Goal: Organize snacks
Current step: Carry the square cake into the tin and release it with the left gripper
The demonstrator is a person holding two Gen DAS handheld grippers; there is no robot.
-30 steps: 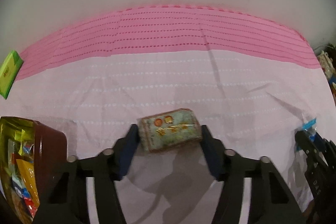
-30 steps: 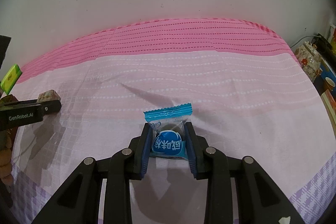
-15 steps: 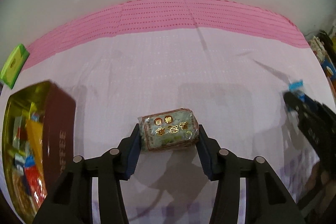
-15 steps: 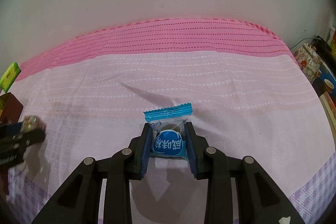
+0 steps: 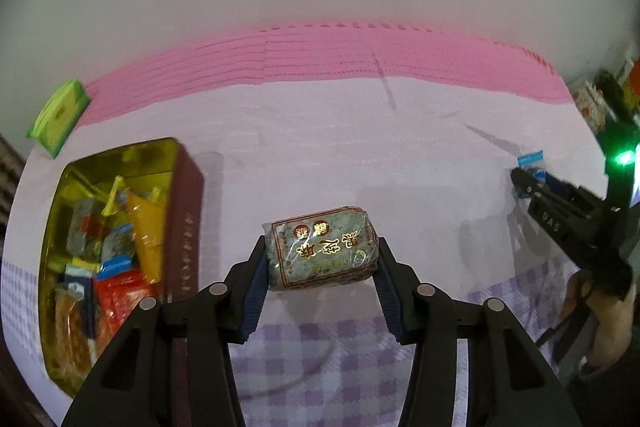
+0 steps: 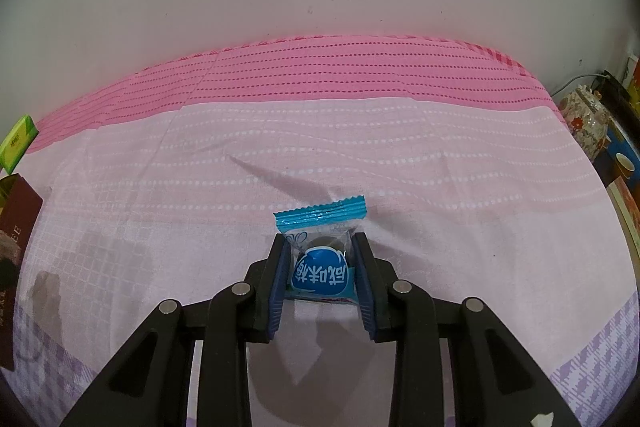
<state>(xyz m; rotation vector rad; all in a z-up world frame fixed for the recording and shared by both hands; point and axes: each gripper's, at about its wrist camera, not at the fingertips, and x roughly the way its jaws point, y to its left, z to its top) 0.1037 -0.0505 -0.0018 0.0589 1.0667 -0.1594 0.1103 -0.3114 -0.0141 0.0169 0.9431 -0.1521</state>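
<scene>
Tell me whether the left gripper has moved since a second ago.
Yes. The left gripper, shut on the brown snack, has moved toward the tin, which shows far more of itself in its view now.

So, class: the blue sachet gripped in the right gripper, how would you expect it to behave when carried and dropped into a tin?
The blue sachet is probably light and floppy: its crimped top stands free above the right gripper. The glossy film may be slippery. The dark round lump inside likely gives the pads something firm to pinch.
</scene>
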